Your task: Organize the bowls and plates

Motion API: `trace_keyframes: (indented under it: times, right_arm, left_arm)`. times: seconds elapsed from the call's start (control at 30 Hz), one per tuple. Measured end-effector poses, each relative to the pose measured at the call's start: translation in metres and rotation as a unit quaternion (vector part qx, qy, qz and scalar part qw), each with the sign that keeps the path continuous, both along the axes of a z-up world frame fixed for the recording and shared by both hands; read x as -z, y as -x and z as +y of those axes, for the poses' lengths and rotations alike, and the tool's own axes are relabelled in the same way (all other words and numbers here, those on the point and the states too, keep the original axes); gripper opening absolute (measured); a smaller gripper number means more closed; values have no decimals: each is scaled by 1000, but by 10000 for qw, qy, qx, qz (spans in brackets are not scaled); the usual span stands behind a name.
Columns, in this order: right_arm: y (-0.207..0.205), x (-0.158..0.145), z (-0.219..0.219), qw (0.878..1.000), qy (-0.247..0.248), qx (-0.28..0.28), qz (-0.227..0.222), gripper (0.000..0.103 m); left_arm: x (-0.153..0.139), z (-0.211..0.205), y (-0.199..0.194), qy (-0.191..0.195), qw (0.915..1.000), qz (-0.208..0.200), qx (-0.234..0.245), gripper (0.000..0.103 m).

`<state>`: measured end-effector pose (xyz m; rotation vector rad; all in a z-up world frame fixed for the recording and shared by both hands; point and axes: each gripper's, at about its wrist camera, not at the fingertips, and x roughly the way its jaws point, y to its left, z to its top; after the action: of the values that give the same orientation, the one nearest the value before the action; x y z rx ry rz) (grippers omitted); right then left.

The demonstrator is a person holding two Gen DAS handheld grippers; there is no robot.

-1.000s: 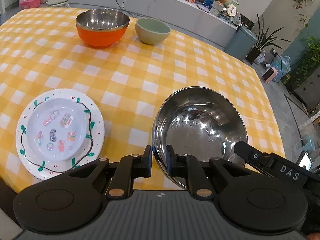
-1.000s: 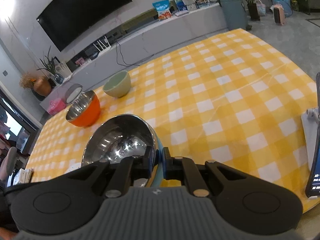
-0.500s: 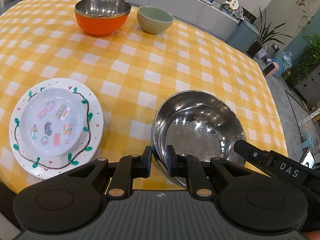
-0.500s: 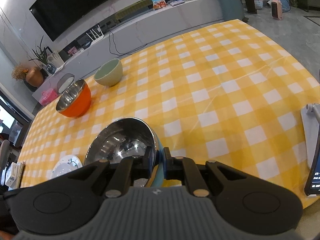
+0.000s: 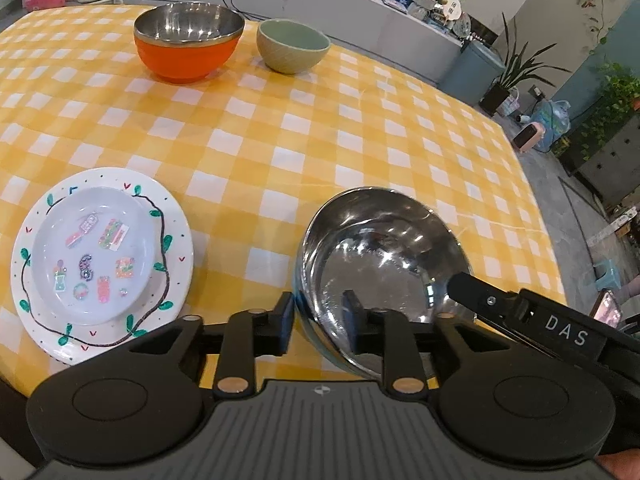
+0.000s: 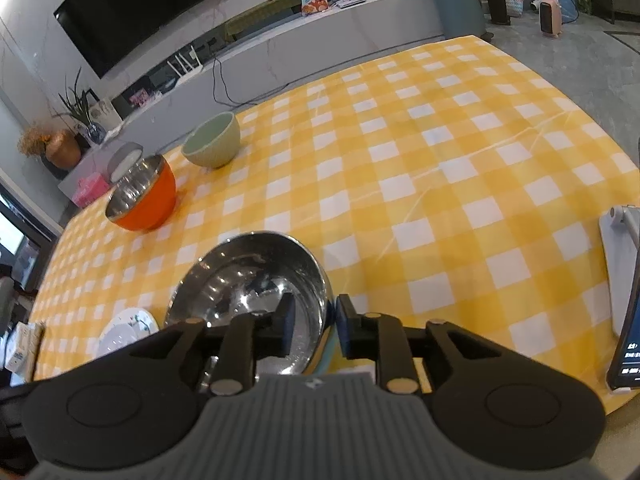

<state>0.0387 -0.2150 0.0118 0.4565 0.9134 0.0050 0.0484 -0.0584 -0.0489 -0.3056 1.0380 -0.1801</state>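
A steel bowl with a blue outside (image 5: 380, 256) (image 6: 256, 280) sits on the yellow checked table near its front edge. My left gripper (image 5: 318, 322) straddles the bowl's near-left rim with its jaws parted and a gap on each side. My right gripper (image 6: 314, 326) straddles the bowl's right rim, jaws also parted. A small white plate (image 5: 90, 256) lies stacked on a larger leaf-patterned plate (image 5: 168, 248) at the left. An orange steel-lined bowl (image 5: 188, 46) (image 6: 142, 198) and a green bowl (image 5: 292, 50) (image 6: 212, 146) stand at the far side.
A phone on a white stand (image 6: 628, 312) is at the table's right edge. The right gripper's body (image 5: 552, 324) shows at the bowl's right in the left wrist view. A counter (image 6: 320, 36) runs beyond the table.
Both grippers have opened from shut on the bowl's rim. The bowl has come down and now rests on the table.
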Motion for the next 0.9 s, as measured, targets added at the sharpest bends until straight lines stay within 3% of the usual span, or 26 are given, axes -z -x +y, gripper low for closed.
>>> trace_keyframes:
  times: [0.1,0.2,0.3,0.47,0.57,0.6,0.63,0.77,0.9]
  right_arm:
    - [2,-2,-3,9999,-100,62,-114,45]
    - [3,-7,-2,9994,-106,72,-321,55]
    - [9,-18,0,9967,-60,7,-806,68]
    - [13,-31,6,9912,150,54,-1317,70]
    - [13,-37,17,9870,455,72,-1539,81]
    - [13,-39,20,9858,542,105,-1584,93]
    - [13,-41,23,9841,633,188,-1646,97]
    - [4,-44,35,9816,861,136,-1701,96]
    - [-8,-45,42,9835,712,286,-1637,96]
  left_arm:
    - [-4,1,1,-37,10000,-83,-38,53]
    - [-10,3,1,-15,10000,-69,-60,56]
    - [-21,8,2,-72,9995,-273,-120,59]
    - [-45,19,7,-367,9955,-845,-228,60]
    - [-59,27,8,-569,9911,-1183,-237,60]
    - [-62,28,7,-598,9900,-1262,-213,60]
    - [-66,32,6,-628,9888,-1342,-186,60]
    - [-78,43,-1,-910,9824,-1622,-144,60]
    - [-85,55,-11,-1153,9769,-1795,-133,60]
